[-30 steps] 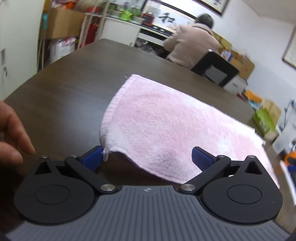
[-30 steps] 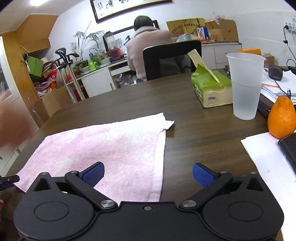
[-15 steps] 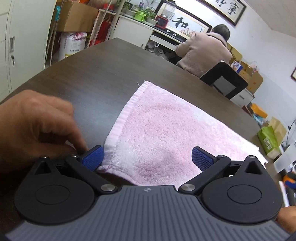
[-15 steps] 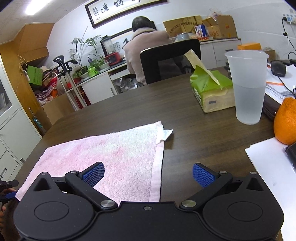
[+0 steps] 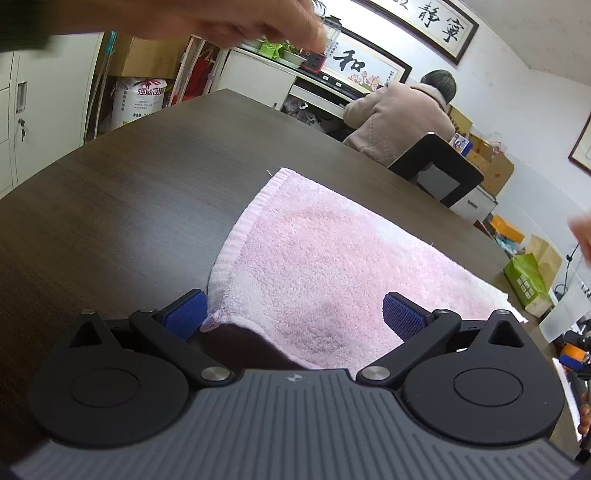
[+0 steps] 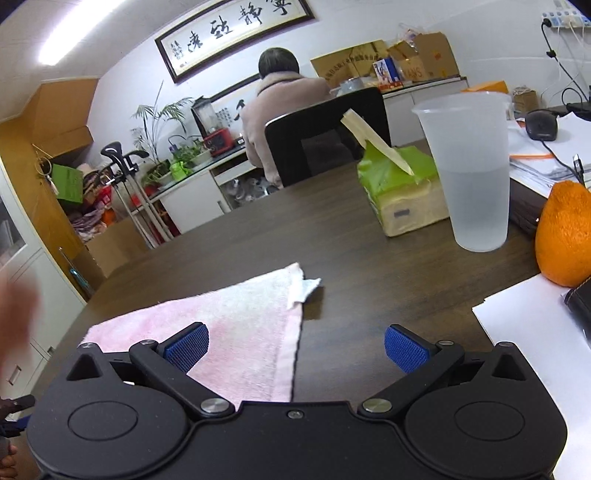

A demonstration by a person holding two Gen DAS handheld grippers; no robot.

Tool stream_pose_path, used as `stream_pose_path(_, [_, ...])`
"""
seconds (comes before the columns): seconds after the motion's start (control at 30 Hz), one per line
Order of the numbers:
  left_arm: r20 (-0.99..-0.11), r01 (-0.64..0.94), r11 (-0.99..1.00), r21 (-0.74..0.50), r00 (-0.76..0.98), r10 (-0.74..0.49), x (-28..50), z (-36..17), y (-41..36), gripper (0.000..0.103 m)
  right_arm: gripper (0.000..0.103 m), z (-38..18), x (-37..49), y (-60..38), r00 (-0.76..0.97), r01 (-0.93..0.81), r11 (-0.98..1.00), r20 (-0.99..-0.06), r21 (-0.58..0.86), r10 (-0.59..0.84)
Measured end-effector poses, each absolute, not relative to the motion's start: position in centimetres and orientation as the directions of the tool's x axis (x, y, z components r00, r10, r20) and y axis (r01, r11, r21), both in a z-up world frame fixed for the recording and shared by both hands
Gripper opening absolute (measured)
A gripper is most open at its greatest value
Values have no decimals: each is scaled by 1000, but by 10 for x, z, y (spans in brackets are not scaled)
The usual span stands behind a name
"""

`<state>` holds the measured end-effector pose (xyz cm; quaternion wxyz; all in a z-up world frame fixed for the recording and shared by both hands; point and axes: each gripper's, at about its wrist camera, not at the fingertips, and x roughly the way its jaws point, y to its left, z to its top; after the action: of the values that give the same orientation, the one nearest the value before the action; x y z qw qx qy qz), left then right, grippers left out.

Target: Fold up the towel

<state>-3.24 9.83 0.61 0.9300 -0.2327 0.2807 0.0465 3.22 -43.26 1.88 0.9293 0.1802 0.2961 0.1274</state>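
Pink towel point(image 5: 332, 266) is spread flat on the dark wooden table point(image 5: 129, 192), its near corners lying between the spread fingers of the left gripper point(image 5: 291, 314) and right gripper point(image 6: 295, 343). Nothing is pinched. Right of frame stand a plastic cup point(image 6: 469, 173), tissue pack point(image 6: 402, 192) and orange point(image 6: 565, 236); a hand point(image 5: 236, 18) blurs overhead.

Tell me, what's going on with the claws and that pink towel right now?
Left gripper and right gripper: jaws open, holding nothing. Pink towel flat on the table, unfolded. Cup, tissue pack and orange to the right, apart from it.
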Motion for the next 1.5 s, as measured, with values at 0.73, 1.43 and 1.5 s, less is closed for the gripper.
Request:
stream_pose_path(0.73, [-528,-247,862,-443,849,-28,-37,6,107,103,102,11,18,-425,816,-149,935,-494,323,300])
stream_pose_path(1.43, [-647,-263,874,-408,759,-73,-13,17,100,102,102,31,-36,-385,716,-180,981,-675,65,177])
stream_pose_path(1.5, [-645,-259,872,-416,760,-82,-12,17,98,99,102,26,-30,-384,692,-169,983,-703,67,167])
